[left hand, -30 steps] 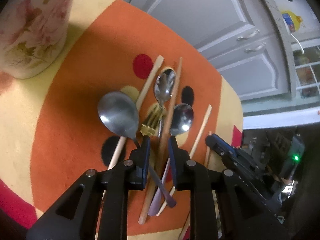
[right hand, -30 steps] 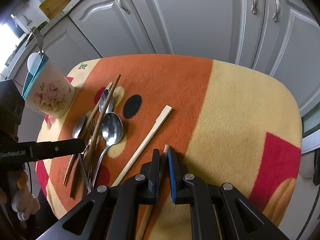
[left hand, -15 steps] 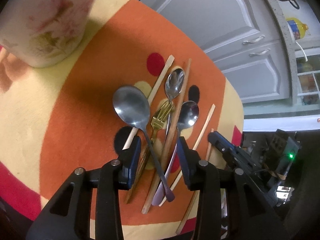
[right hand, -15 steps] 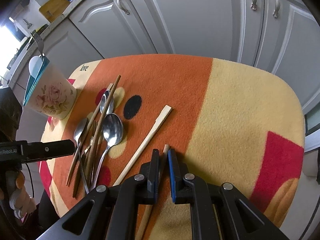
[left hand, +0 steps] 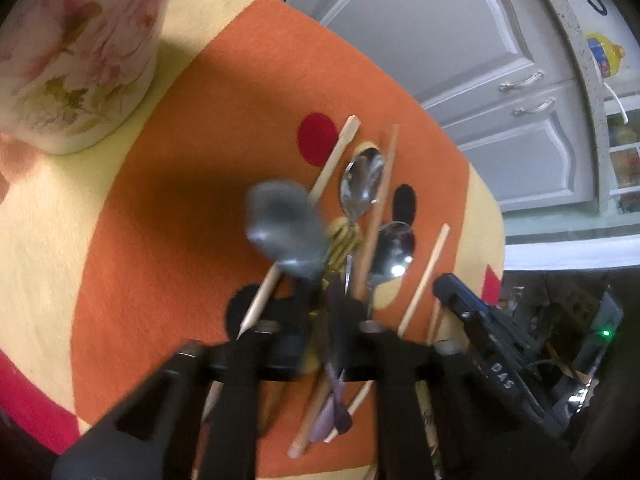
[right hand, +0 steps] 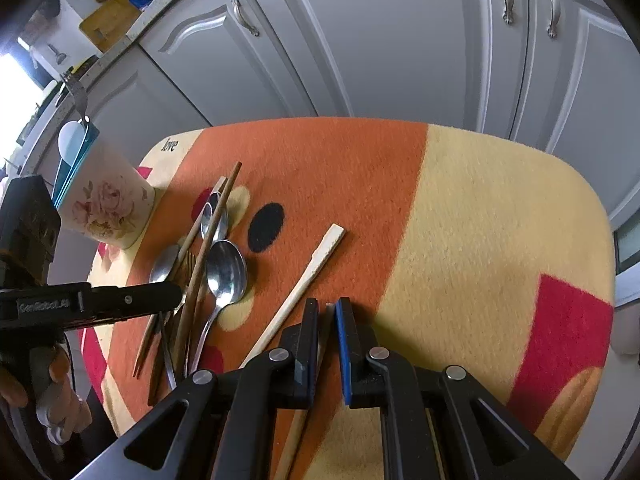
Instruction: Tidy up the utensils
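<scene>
While the left gripper (left hand: 325, 300) is closing its jaws on the dark spoon (left hand: 286, 230) handle, bowl lifted and blurred over the utensil pile, the right gripper (right hand: 327, 320) sits clamped on a pale chopstick (right hand: 326, 328) near the table mat's (right hand: 480, 208) near edge. Past them lie a second pale chopstick (right hand: 304, 284), two shiny spoons (right hand: 226, 270), a gold fork (left hand: 344, 244) and brown chopsticks (right hand: 208, 248) mid-mat; floral cup (right hand: 104, 204) stands at the far left corner.

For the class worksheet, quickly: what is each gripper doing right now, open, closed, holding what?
Left gripper: jaws closing on the grey spoon handle.
Right gripper: shut on a light wooden chopstick.
</scene>
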Tool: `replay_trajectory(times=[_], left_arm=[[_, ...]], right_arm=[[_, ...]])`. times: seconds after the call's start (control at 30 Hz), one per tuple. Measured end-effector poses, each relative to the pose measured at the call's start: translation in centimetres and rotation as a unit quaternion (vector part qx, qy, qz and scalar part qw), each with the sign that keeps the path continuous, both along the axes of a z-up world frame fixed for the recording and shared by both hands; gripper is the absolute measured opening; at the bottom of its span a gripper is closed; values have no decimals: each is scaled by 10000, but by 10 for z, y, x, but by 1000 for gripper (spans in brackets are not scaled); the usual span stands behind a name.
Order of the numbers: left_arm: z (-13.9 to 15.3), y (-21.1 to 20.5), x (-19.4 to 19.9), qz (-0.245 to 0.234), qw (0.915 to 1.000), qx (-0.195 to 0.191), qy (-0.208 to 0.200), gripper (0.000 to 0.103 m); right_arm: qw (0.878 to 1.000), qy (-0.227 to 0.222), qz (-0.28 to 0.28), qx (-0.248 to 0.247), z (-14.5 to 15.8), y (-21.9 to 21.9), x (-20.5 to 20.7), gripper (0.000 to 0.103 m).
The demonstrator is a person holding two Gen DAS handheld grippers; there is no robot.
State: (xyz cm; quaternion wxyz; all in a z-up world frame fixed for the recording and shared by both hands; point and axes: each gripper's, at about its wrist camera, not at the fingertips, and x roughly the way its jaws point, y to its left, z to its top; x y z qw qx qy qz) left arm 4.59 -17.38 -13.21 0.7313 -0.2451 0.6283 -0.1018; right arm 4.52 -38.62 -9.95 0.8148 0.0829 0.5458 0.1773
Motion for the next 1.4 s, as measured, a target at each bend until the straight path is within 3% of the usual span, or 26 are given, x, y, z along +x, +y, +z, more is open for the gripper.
replay_trajectory(times=[0.1,0.23,0.47,0.77,0.9,1.07,1.13,1.2,1.4], left_arm=[[5,6,-4,-74,9999,-92,-100,3],[34,10,-13,-319,9977,-112,-580,1],[72,13,-27,-596,9923,-147,-1078,1],[38,9,-21,-289,9985,-162,-427,3],[26,8,-15,-131,9993,-105,-327,29],[20,10,-10,-5,9996,35,-278,30],[15,9,-8,16,9998,24,-212,30],[13,5,-6,-4,9998,13,-174,30],[10,1,0,36,9999,59,-133,30]], right_arm=[[9999,-87,-66,-62,5,1,-5,7],[9996,-287,-72,34,22,-2,-19,7],[9971,-750,21,150,66,-2,-40,6],[9983,-570,12,114,54,2,-43,6],[9992,-388,-50,119,40,-1,-39,6],[9994,-286,-159,121,35,-10,-36,7],[9996,-229,-105,140,34,-8,-35,14],[9998,-105,-36,187,28,-3,-32,32],[9998,180,48,-92,8,17,-21,32]])
